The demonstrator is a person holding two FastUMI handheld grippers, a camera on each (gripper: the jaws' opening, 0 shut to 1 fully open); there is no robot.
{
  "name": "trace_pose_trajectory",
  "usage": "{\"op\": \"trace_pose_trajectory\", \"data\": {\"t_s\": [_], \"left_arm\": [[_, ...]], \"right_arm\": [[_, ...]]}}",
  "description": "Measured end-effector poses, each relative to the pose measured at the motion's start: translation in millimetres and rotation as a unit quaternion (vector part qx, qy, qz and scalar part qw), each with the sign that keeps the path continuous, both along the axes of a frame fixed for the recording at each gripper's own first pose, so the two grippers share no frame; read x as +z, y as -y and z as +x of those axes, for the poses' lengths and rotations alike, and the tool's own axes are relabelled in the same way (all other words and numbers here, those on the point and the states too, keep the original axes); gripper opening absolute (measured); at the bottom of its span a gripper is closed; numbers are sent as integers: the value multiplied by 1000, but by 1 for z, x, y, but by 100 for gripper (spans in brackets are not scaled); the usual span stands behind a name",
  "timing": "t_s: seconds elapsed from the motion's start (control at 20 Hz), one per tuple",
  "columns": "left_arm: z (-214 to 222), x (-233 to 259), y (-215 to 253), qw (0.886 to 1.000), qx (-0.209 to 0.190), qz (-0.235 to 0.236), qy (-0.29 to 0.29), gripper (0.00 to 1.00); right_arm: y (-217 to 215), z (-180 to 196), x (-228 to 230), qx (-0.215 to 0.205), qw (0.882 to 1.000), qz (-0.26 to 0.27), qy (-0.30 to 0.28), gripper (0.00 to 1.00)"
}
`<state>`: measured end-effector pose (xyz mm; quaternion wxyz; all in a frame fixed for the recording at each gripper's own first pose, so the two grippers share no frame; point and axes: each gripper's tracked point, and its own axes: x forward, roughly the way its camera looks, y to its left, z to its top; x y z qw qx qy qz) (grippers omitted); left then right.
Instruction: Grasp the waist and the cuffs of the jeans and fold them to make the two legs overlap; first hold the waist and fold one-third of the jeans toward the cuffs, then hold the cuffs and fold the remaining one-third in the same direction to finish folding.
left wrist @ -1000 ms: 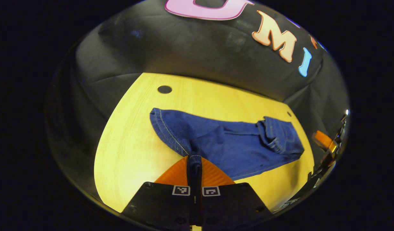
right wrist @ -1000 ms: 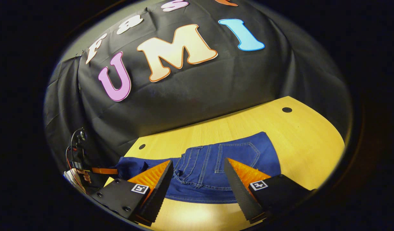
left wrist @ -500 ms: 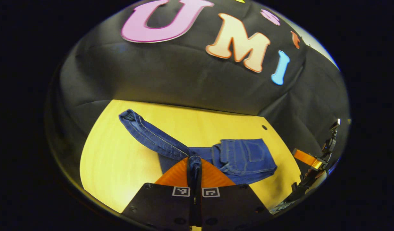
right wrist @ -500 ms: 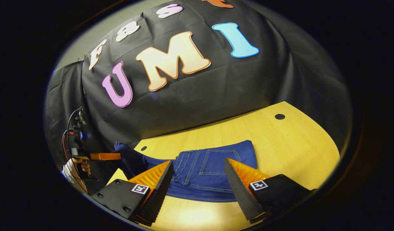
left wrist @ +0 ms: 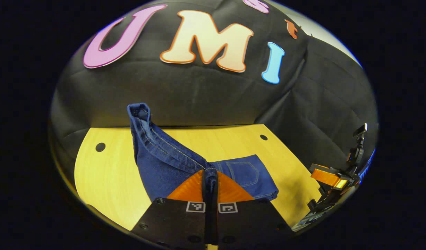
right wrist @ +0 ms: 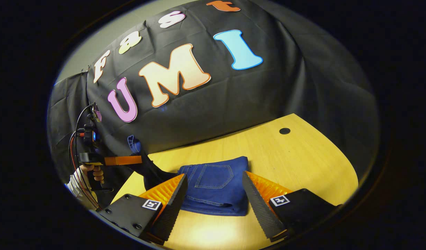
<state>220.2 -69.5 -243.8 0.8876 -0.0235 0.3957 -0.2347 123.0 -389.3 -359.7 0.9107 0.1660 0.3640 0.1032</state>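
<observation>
Blue jeans lie on the yellow wooden table, with the waist part and back pocket folded flat. My left gripper is shut on the cuff end and holds the legs up off the table; the cuff stands high against the wall. In the right gripper view the folded waist part lies flat just beyond my right gripper, which is open and holds nothing. The left gripper, held by a hand, shows at the left with the raised denim behind it.
Round dark holes mark the table's far corners, and one shows at the right in the right gripper view. The right gripper appears at the far right edge of the left gripper view. Black cloth walls close the booth behind.
The left gripper has lifted the cuff end up off the table and carried it toward the waist part. The right gripper stayed open and drew back a little.
</observation>
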Motion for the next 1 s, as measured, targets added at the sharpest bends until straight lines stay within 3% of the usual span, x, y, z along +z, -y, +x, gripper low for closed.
{"op": "trace_pose_trajectory", "data": {"t_s": [0.45, 0.65, 0.85, 0.95, 1.0], "left_arm": [[-22, -74, 96, 997, -60, 8, -45, 0], [-34, -115, 123, 996, -62, 11, -67, 0], [-40, -148, 126, 995, -36, 36, -84, 0], [-45, -137, 129, 997, -21, 20, -72, 11], [-45, -127, 129, 998, -14, 15, -54, 39]], "right_arm": [[57, -10, -5, -7, 1000, -13, -8, 98], [69, -19, -14, -2, 1000, -13, -19, 98], [71, -20, -20, 10, 1000, -2, -25, 98], [67, -18, -18, 17, 1000, 3, -22, 98], [65, -17, -13, 19, 1000, 4, -17, 98]]}}
